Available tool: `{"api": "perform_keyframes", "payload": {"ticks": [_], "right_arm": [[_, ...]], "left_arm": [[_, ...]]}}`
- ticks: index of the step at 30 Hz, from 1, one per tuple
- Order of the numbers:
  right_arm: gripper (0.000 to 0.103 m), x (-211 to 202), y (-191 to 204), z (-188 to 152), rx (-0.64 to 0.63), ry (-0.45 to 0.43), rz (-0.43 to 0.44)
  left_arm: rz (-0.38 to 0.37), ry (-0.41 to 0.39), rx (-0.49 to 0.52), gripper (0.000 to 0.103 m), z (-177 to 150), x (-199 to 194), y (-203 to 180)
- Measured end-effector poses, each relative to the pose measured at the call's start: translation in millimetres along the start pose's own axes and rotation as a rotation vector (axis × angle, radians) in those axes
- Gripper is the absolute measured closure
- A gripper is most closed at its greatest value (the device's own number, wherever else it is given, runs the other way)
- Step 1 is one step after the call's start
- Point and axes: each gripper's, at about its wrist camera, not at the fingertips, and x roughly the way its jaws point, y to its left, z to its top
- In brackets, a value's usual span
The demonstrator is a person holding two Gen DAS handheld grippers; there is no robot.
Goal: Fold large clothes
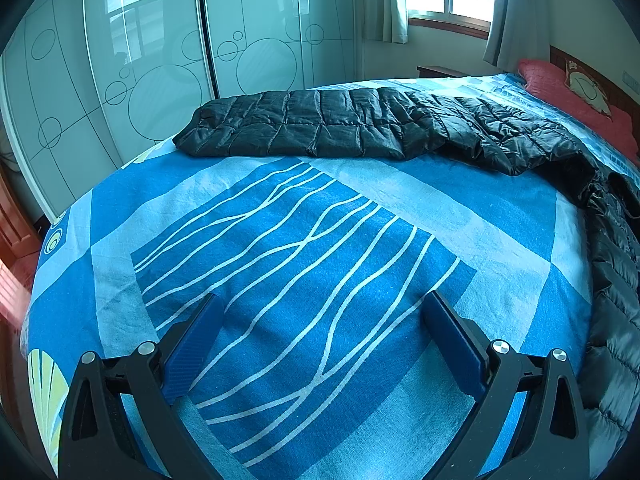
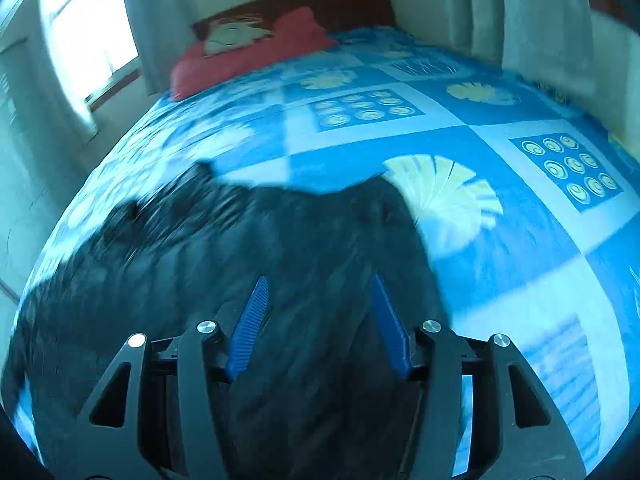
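A black quilted down coat lies stretched along the far side of the blue patterned bed, its right part curving down the frame's right edge. My left gripper hovers open over bare bedspread, well short of the coat, nothing between its blue pads. In the right wrist view the coat is blurred and spreads under my right gripper, whose jaws stand apart with no cloth pinched between the blue pads.
White sliding wardrobe doors stand beyond the bed's far edge. A red pillow and dark headboard are at the bed's head. Curtains hang by the windows. Patterned bedspread spreads right of the coat.
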Motion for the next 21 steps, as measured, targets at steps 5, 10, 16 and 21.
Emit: {"api": "perform_keyframes", "payload": {"ticks": [5,10,16,21], "right_arm": [[0.036,2,31,-35,-0.070,0.032,-0.026],[0.030,24,43,-48,-0.115,0.065,-0.102],[0.026,29,40,-54,-0.092,0.040,-0.107],[0.026,30,42,-55,-0.097,0.036,-0.115]], "left_arm": [[0.001,0.001,0.000,0.004,0,0,1],[0.001,0.000,0.000,0.004,0,0,0],[0.001,0.005,0.000,0.004,0,0,-1],[-0.014,0.040,-0.005,0.004,5,2,1]]}}
